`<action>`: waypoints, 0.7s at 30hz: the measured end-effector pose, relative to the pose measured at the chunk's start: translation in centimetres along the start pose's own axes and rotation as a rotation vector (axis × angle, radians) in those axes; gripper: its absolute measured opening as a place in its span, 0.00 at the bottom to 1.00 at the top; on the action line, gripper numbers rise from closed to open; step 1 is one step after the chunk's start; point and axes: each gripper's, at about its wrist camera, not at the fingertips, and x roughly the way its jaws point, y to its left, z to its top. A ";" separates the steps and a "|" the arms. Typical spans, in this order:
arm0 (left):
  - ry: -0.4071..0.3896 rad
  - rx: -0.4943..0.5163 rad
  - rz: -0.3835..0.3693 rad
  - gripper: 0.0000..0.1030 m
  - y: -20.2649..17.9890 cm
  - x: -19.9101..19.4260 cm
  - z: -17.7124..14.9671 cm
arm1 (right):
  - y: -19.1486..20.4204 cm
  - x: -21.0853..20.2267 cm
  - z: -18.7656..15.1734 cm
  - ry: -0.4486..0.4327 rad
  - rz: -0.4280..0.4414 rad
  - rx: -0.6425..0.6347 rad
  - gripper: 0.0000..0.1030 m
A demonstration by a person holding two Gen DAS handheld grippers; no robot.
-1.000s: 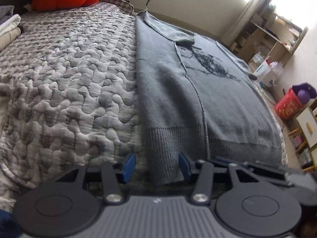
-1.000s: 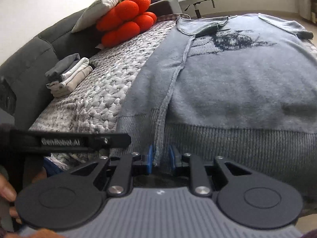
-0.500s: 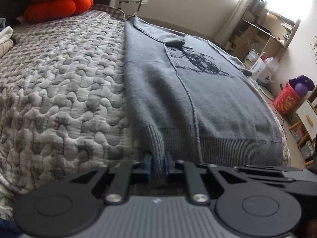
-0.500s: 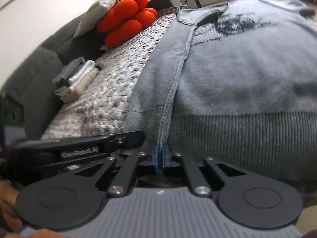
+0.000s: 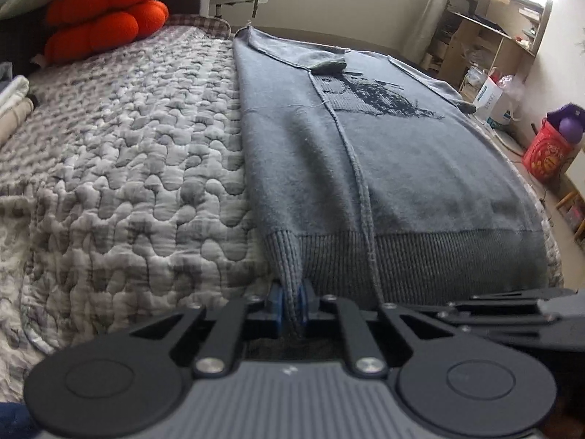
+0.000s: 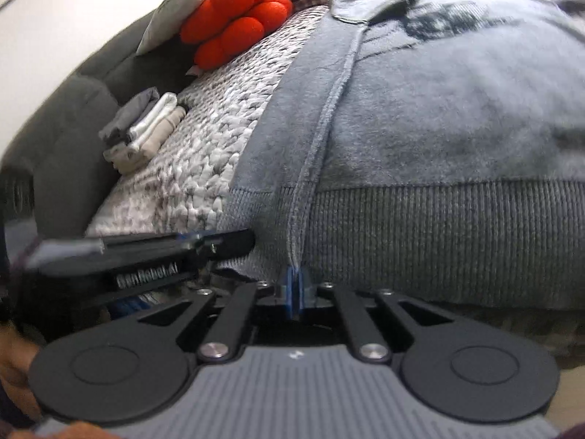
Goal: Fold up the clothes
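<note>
sweater: a grey knit sweater [image 5: 402, 168] was spread out flat on the bed, ribbed hem [image 5: 420, 256] nearest the cameras and neckline off toward 12 o'clock. One side panel was already turned in over the body, leaving a long seam-like edge [image 5: 351, 153] running from collar to hem. Can't say from this what put it that way.

left hand-held gripper: left hand-held gripper [image 5: 290, 305] was clamped down on a pinch of the hem at the sweater's folded side, the blue pads with only that bunch of ribbing between them. The knit tented up into a little peak there, so I'd guess it was under a bit of pull.

right hand-held gripper: right hand-held gripper [image 6: 294, 289] was squeezed nearly flush on the hem too, right where the turned-in edge meets the ribbing. Pads basically touching with thin fabric in between.

why both on the hem: my read is that two grips close together along the bottom edge let the person carry the hem up toward the collar evenly, without the folded side sliding open.

bed: quilted grey bedspread [image 5: 128, 168] ran off toward 9 o'clock, with orange cushions [image 5: 106, 11] up at 11.

other clothes: small stack of folded clothes [image 6: 142, 128] sat at about 10 o'clock in the right view, well apart from the sweater, probably parked there to stay out of the way.

risk: loose knit stretches, so an uneven pull could skew the fold.
</note>
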 end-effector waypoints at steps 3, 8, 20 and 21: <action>-0.021 -0.010 0.009 0.21 0.5 -0.6 0.6 | 0.8 -0.9 0.1 -0.027 0.005 -0.079 0.12; -0.055 -0.008 0.019 0.35 0.8 -1.2 1.9 | 0.3 -3.2 1.1 -0.111 -0.003 -0.102 0.12; -0.038 0.191 -0.010 0.35 -6.9 5.2 5.6 | -5.1 -6.0 2.9 -0.241 -0.202 0.084 0.14; -0.031 0.204 -0.013 0.35 -7.4 5.8 5.8 | -5.3 -6.2 2.9 -0.243 -0.209 0.090 0.14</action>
